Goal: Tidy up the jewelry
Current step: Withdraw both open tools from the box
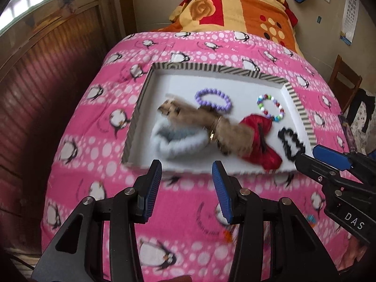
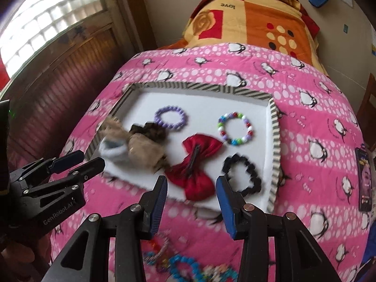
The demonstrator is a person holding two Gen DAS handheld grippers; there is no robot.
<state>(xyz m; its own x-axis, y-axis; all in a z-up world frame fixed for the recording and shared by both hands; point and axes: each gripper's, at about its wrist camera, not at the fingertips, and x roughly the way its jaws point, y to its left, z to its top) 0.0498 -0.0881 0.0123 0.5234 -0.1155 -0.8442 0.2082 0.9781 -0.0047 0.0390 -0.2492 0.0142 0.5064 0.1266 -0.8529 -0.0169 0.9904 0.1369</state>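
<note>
A shallow white tray with a striped rim (image 1: 298, 103) (image 2: 275, 127) lies on the pink penguin blanket. In it lie a purple bead bracelet (image 1: 212, 99) (image 2: 171, 117), a multicolour bead bracelet (image 1: 270, 108) (image 2: 236, 129), a red bow (image 1: 258, 138) (image 2: 197, 164), a black scrunchie (image 1: 290, 144) (image 2: 243, 174), a tan furry piece (image 1: 199, 119) (image 2: 143, 148) and a white fluffy scrunchie (image 1: 178, 143) (image 2: 112, 151). My left gripper (image 1: 186, 172) is open just before the tray's near edge. My right gripper (image 2: 192, 188) is open, over the near edge by the bow.
More bead bracelets (image 2: 178, 265) lie on the blanket under my right gripper. A phone (image 2: 365, 181) lies on the blanket at right. An orange patterned quilt (image 1: 235, 7) is piled at the far end. A wooden chair (image 1: 344, 80) stands at right.
</note>
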